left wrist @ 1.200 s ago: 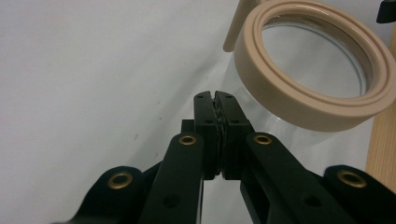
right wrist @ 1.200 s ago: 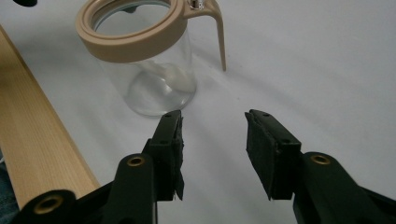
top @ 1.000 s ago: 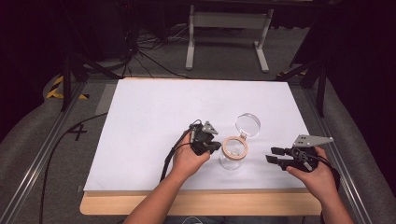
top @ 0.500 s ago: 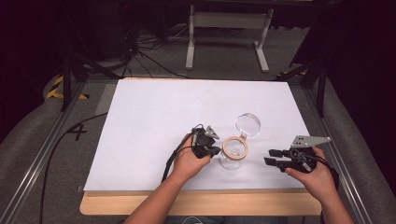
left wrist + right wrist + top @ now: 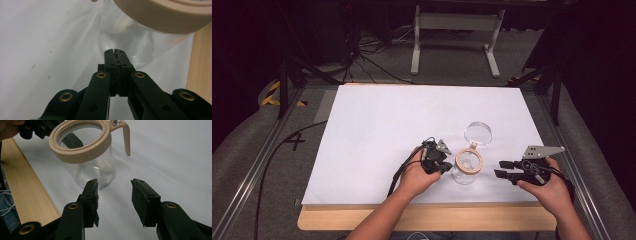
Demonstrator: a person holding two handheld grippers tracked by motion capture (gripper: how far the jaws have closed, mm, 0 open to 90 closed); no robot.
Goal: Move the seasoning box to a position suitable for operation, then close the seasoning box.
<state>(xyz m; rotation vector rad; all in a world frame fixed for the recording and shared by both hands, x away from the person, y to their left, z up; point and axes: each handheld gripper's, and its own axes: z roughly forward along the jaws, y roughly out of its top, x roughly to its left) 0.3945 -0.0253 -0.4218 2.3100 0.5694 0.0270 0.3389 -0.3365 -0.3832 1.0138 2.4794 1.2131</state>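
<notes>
A clear glass jar (image 5: 464,172) with a beige ring (image 5: 469,160) round its mouth stands near the table's front edge. Its round glass lid (image 5: 478,133) hangs open behind it. My left gripper (image 5: 446,168) is at the jar's left side, shut with nothing between its jaws. In the left gripper view its tips (image 5: 115,53) sit right against the glass jar (image 5: 125,32), low under the beige ring (image 5: 165,15). My right gripper (image 5: 500,169) is open to the jar's right, a short gap away. In the right gripper view the right gripper (image 5: 113,188) faces the jar (image 5: 93,170).
White paper (image 5: 387,130) covers the table, with a wooden strip (image 5: 422,217) along the near edge. A beige latch arm (image 5: 126,138) sticks out from the ring. Cables and a metal stand (image 5: 454,22) lie on the floor beyond the table.
Both grippers have drifted slightly toward the near edge. The right gripper's tips have edged a little closer to the jar. The jar has not moved.
</notes>
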